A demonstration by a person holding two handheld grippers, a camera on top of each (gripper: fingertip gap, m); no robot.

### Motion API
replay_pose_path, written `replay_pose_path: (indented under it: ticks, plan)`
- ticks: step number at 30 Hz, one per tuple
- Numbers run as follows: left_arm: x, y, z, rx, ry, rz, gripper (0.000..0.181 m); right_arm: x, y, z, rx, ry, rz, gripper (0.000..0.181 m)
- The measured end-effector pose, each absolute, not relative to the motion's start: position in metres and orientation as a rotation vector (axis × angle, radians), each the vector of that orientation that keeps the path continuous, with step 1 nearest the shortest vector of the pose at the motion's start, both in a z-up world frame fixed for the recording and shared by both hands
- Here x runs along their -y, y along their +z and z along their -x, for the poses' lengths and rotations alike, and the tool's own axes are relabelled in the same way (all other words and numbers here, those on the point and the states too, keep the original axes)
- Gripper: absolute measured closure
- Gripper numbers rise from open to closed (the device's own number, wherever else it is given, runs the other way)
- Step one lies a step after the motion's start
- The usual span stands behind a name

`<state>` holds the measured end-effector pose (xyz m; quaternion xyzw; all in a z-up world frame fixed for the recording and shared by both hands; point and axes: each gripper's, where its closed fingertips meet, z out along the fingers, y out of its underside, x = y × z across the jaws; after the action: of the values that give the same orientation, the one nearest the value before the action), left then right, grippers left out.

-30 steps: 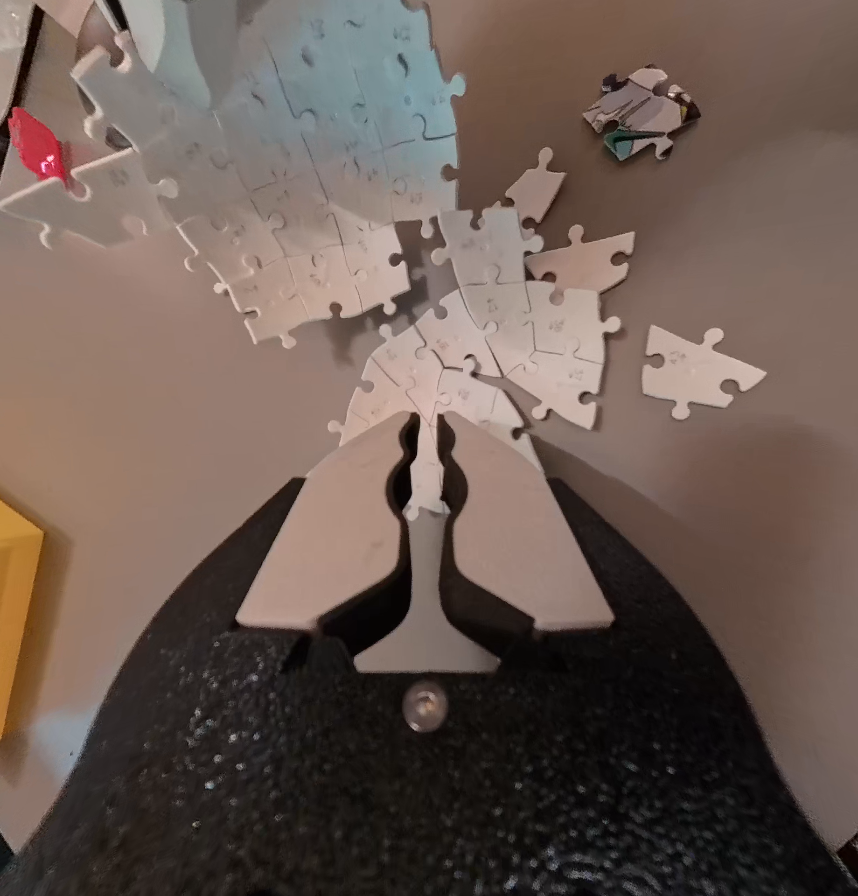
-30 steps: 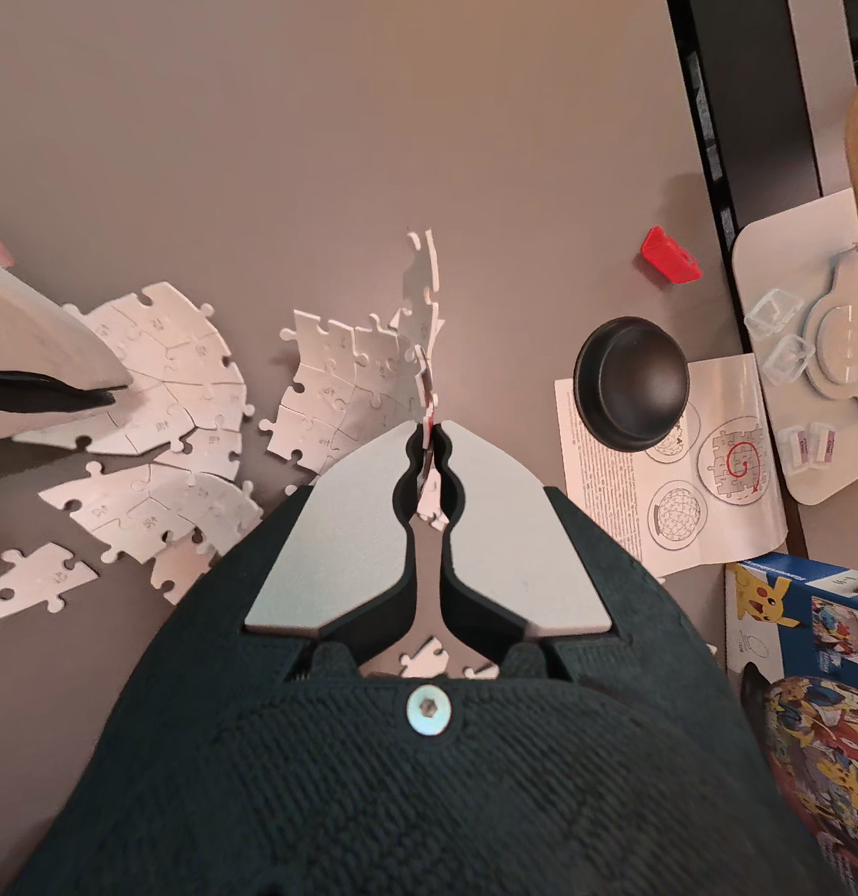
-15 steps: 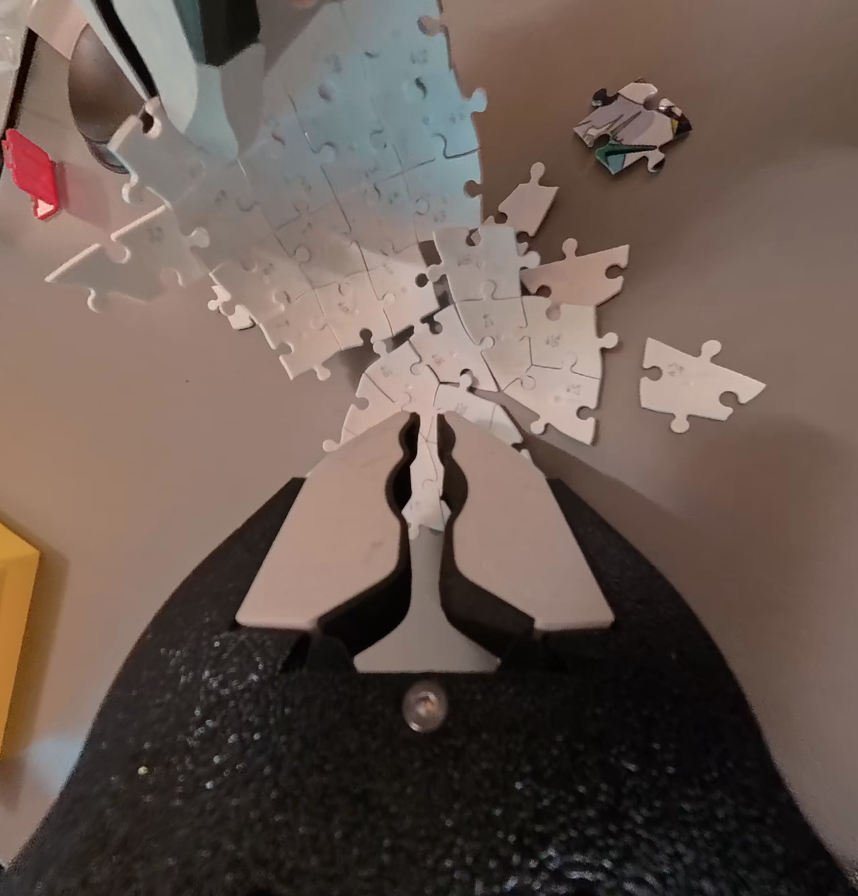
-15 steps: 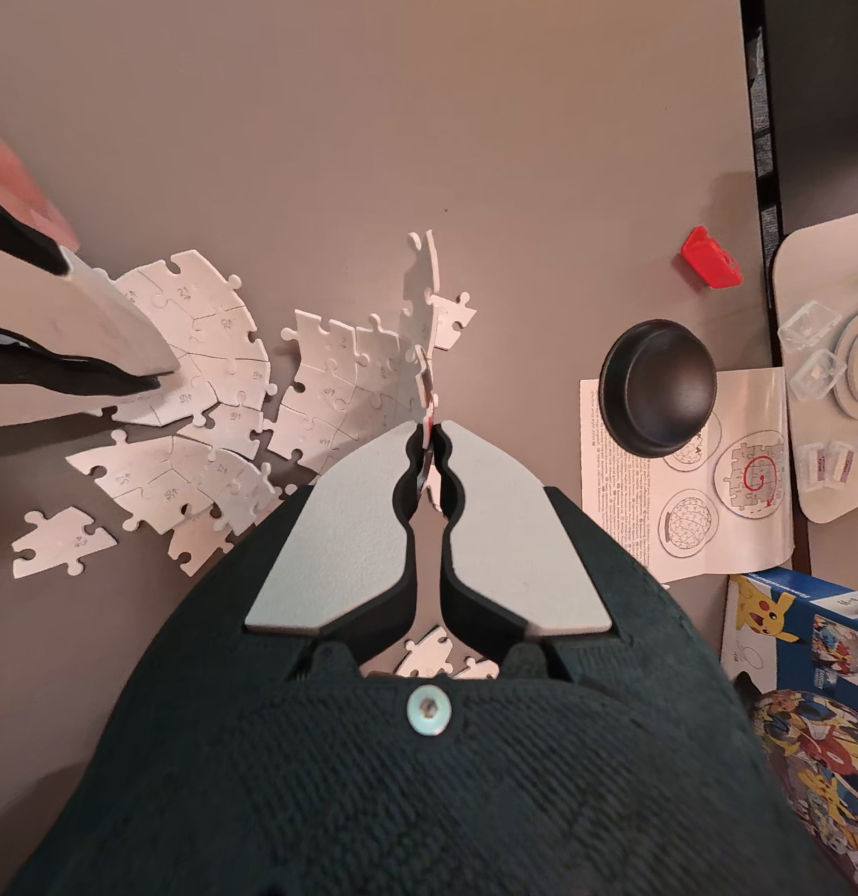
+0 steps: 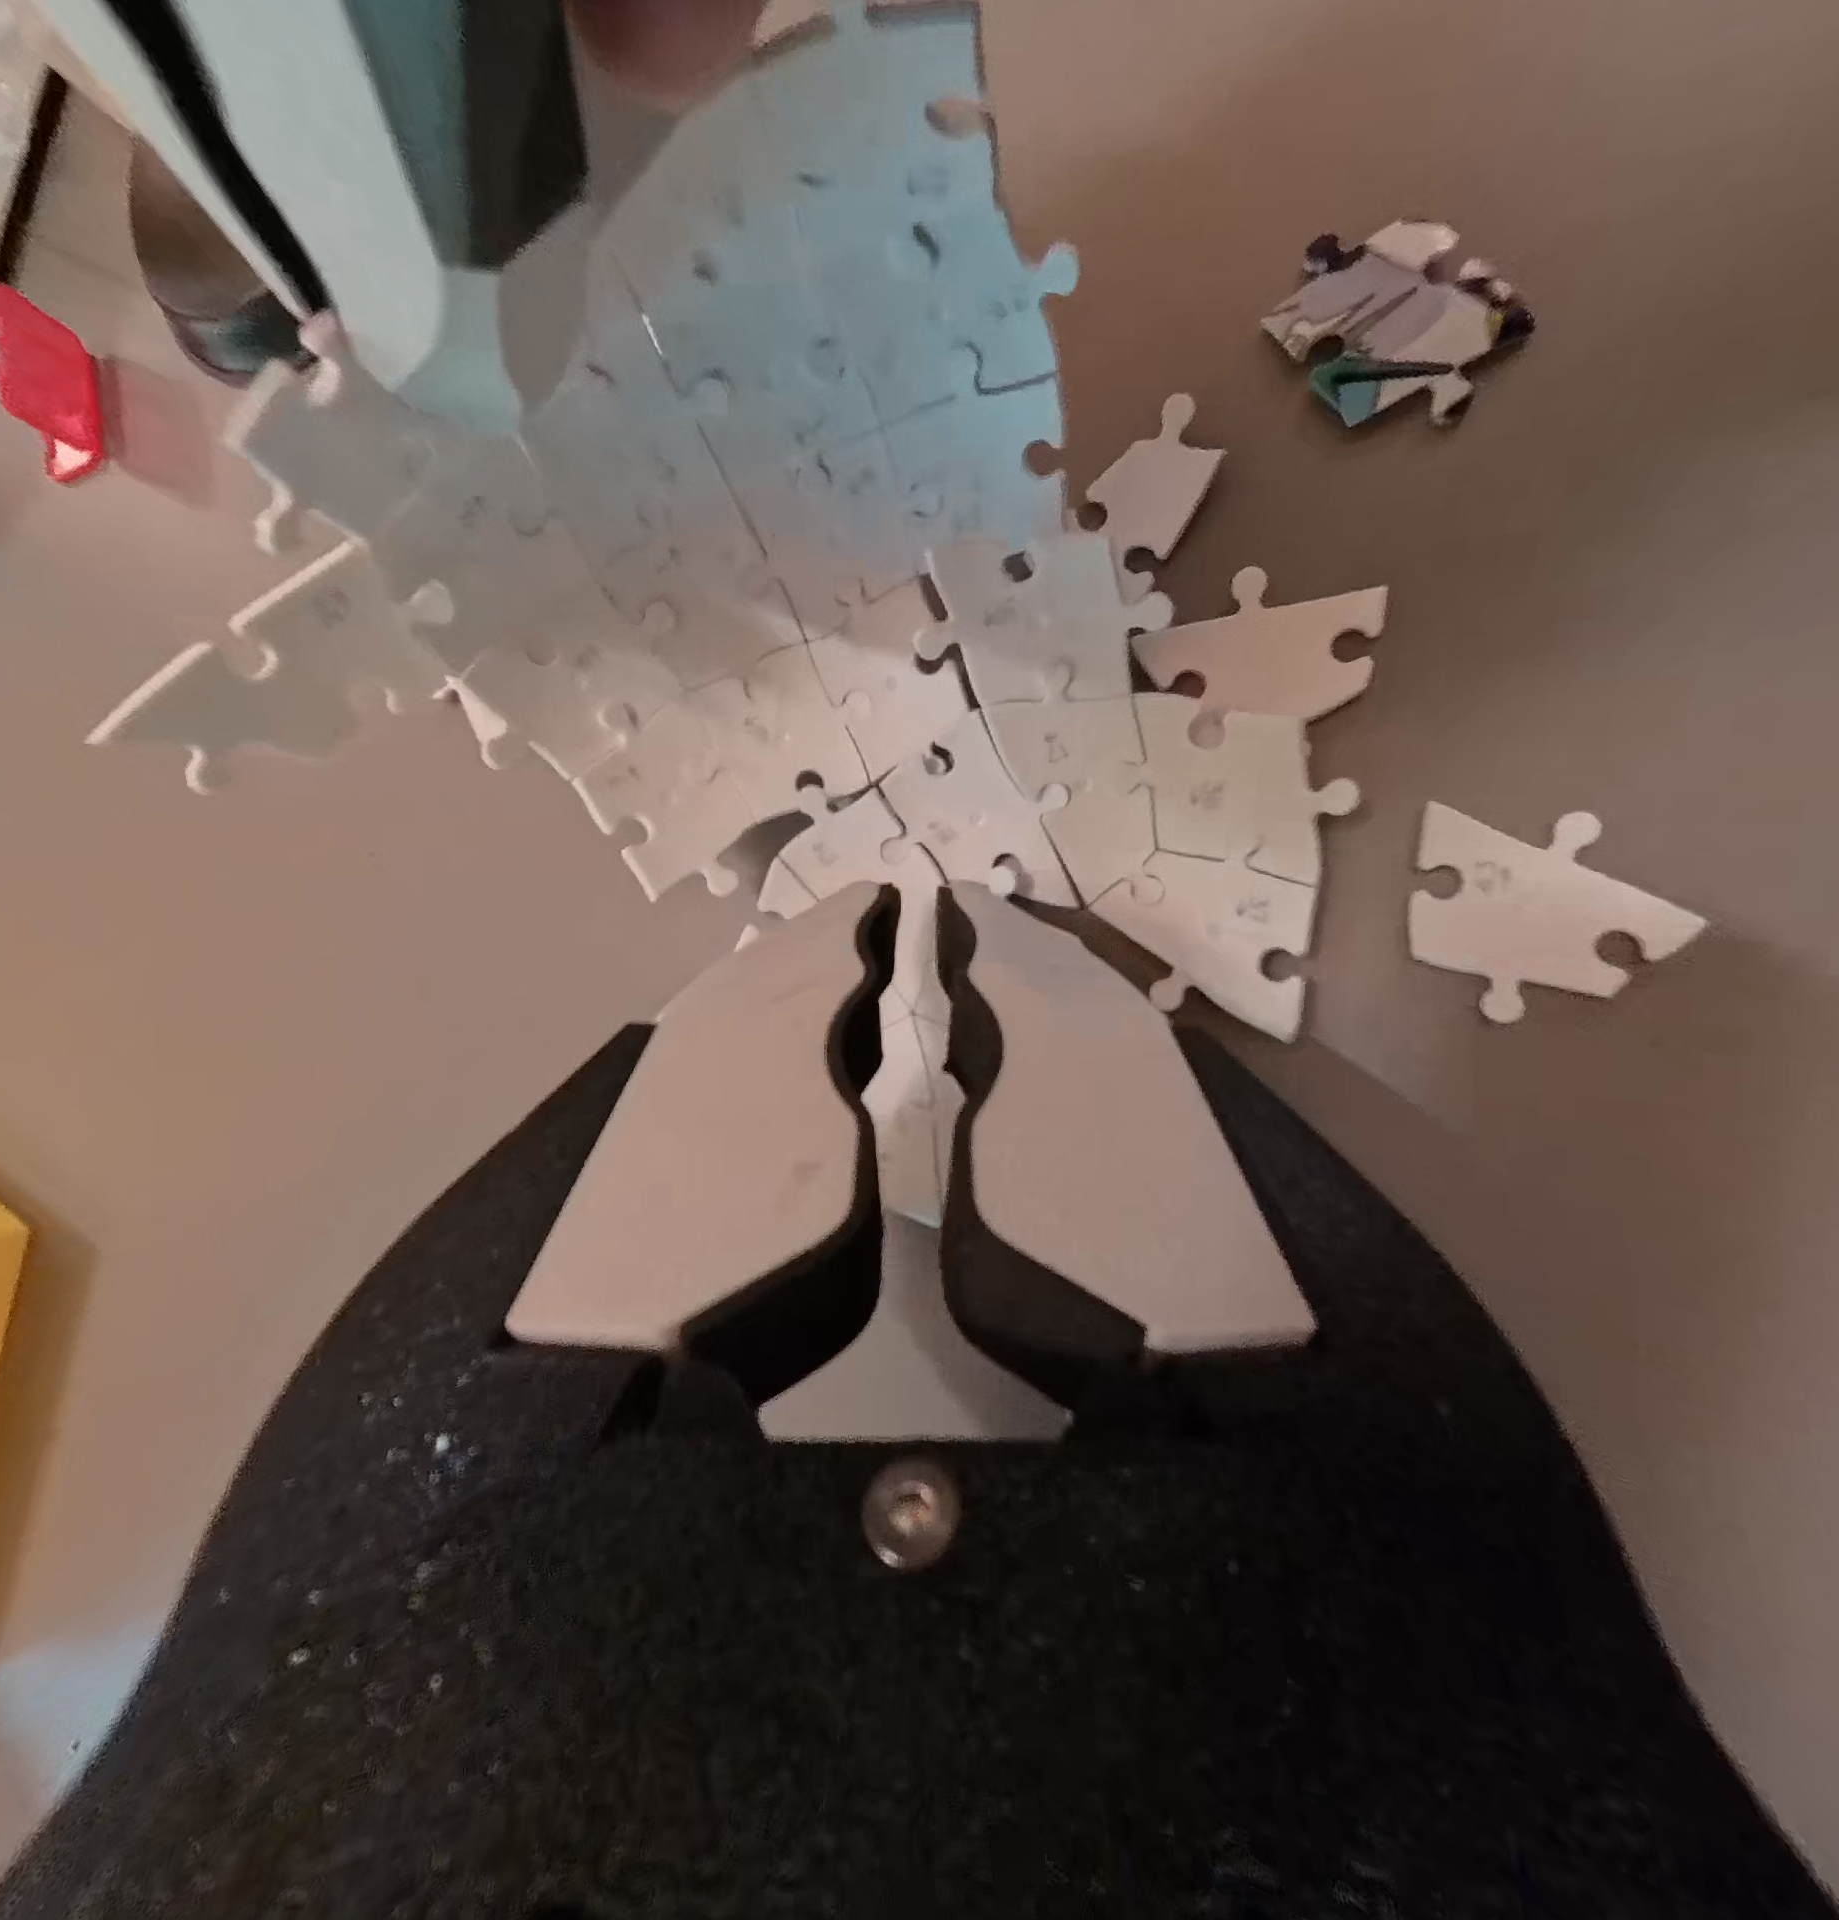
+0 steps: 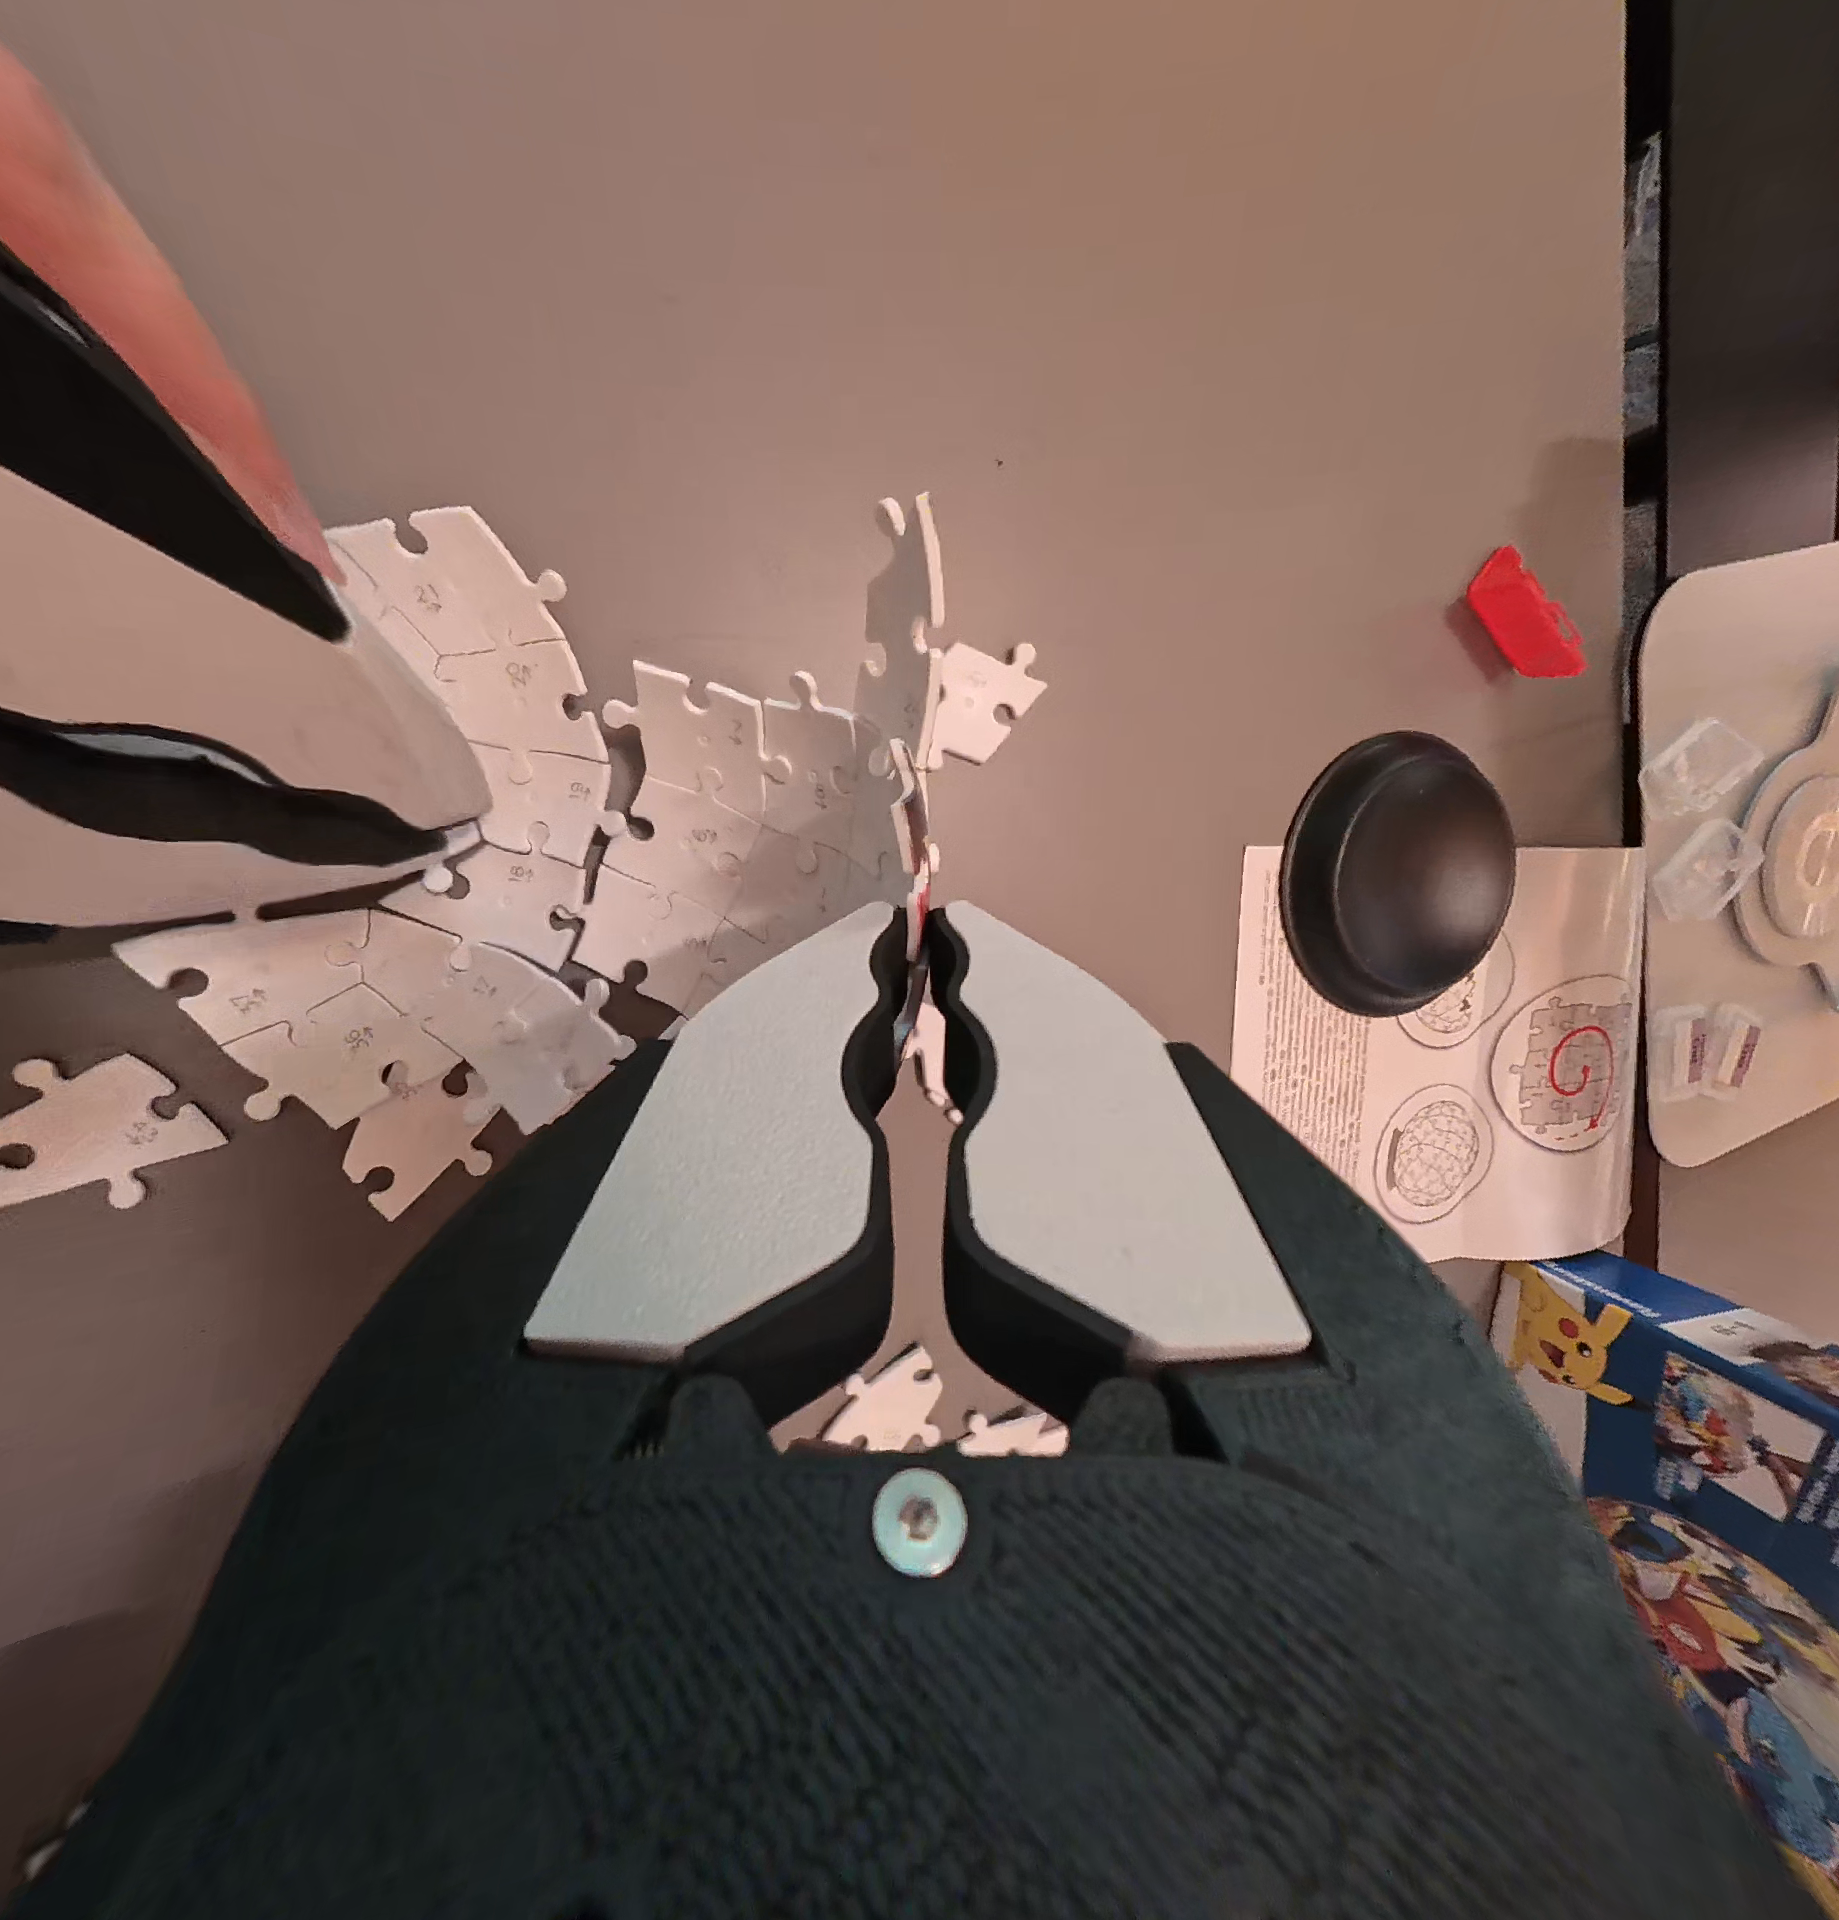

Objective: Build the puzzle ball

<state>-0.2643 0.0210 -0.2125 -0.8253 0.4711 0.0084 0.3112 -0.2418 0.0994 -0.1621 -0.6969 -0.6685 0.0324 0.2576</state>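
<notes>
On the grey table I hold two curved white puzzle sections, blank side toward the cameras. My left gripper [image 5: 915, 904] is shut on the edge of the smaller section [image 5: 1123, 800], which lies low over the table. My right gripper [image 6: 920, 914] is shut on the edge of the larger section [image 6: 749, 831], tilted up on edge. The larger section [image 5: 790, 416] hangs over the smaller one's left side, and their edges meet or overlap. The right gripper [image 5: 395, 353] shows at the upper left. In the right wrist view the left gripper [image 6: 447, 831] comes in from the left over the smaller section [image 6: 520, 873].
Loose white pieces [image 5: 1538, 914] [image 5: 1263, 644] lie to the right, with a small colour-side-up cluster [image 5: 1398, 322] beyond. The right wrist view shows a black dome stand [image 6: 1403, 873] on an instruction sheet [image 6: 1434, 1122], a red clip [image 6: 1523, 613], the puzzle box [image 6: 1725, 1558] and a white tray [image 6: 1715, 644]. My right fingertips sit around 10 cm from my left ones.
The right gripper has brought the larger section down and across toward the smaller one. The gap between the two sections has closed and their edges now meet.
</notes>
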Motion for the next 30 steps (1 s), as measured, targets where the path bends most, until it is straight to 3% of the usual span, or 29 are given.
replay_pose_path:
  ticks: [1, 30]
  plan:
    - [-0.022, -0.216, 0.266, -1.239, 0.040, 2.197, 0.174, -0.099, -0.163, 0.243, 1.825, 0.079, 1.888, 0.178]
    - [-0.039, -0.204, 0.258, -1.126, -0.096, 2.034, 0.180, -0.092, -0.162, 0.256, 2.055, -0.095, 1.754, 0.178]
